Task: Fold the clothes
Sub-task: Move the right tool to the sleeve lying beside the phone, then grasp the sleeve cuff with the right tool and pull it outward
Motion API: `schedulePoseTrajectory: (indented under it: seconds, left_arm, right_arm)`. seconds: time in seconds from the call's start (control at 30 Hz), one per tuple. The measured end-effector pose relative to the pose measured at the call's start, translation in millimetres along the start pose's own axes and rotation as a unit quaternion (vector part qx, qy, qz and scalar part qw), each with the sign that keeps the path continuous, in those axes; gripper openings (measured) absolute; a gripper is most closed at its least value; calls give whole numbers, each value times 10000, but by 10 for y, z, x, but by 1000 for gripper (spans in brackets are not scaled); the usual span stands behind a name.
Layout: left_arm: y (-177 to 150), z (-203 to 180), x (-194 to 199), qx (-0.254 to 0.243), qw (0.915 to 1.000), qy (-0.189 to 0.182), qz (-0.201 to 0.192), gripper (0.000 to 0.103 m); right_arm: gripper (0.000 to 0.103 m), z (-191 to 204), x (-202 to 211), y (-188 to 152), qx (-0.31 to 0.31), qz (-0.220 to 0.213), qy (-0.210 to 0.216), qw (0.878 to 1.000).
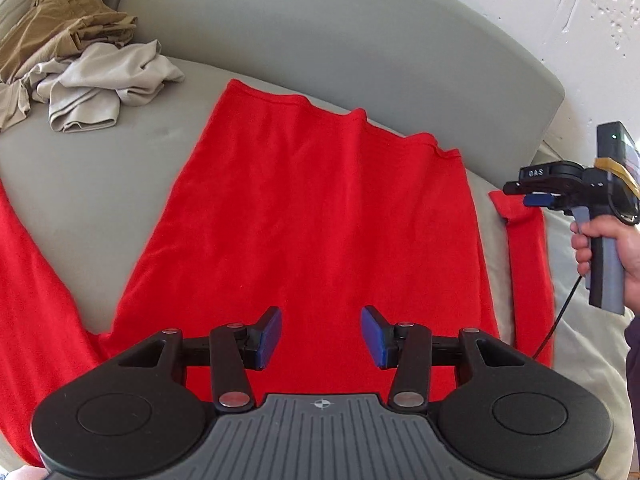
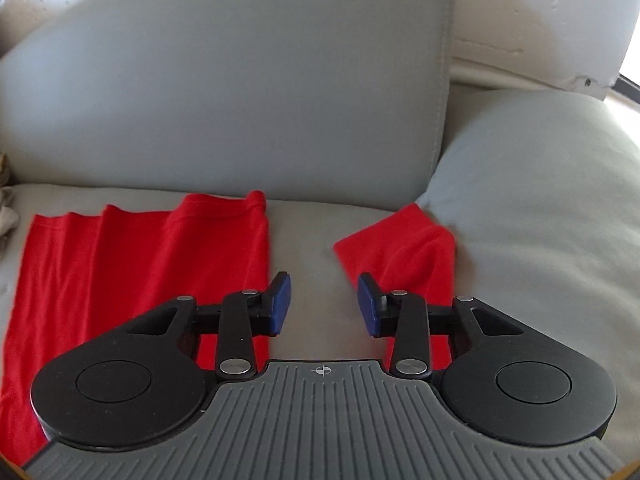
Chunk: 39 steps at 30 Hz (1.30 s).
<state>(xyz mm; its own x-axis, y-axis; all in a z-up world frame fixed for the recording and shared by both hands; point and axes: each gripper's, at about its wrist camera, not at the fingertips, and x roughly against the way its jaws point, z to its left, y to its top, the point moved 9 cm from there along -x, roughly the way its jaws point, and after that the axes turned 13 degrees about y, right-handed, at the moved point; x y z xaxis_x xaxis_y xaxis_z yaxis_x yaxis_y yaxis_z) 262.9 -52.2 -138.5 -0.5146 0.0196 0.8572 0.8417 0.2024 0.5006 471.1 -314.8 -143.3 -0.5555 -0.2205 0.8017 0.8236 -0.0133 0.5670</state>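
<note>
Hovering low in the left wrist view, the left gripper [image 1: 321,334] has its 2 blue pads apart with nothing between them, above the red shirt [image 1: 320,216] spread flat on the grey sofa seat [image 1: 100,184]. In the right wrist view the right gripper [image 2: 324,306] is also parted and empty, over a bare strip of seat between the shirt body's right edge and its right sleeve [image 2: 404,248]. Further up, the wavy hem lies just short of the sofa backrest [image 1: 320,40]. Bare cushion stays free left of the body; at upper left sits a heap of beige and tan clothes [image 1: 80,68]. A pillow [image 2: 540,200] touches the sleeve's far end.
</note>
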Motion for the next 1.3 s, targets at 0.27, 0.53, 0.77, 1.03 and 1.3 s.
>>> schedulePoseTrajectory:
  seconds: [0.27, 0.53, 0.77, 1.03, 1.3]
  left_arm:
    - [-22, -49, -281, 107, 9997, -83, 195, 45]
    - [-61, -55, -271, 122, 9997, -54, 228, 45]
    - [23, -52, 127, 22, 9998, -124, -128, 45]
    - [96, -226, 957, 0, 9953, -803, -549, 47]
    - [-179, -598, 1381, -299, 9860, -1624, -236, 48]
  right_arm:
    - [37, -221, -698, 40, 365, 648, -745, 9944]
    - [23, -301, -715, 70, 362, 468, -782, 9952]
    - [6, -411, 64, 229, -262, -466, -422, 9977]
    - [6, -724, 2041, 360, -1208, -2079, 407, 9698]
    - [6, -1319, 3343, 93, -1565, -2808, 371, 9462]
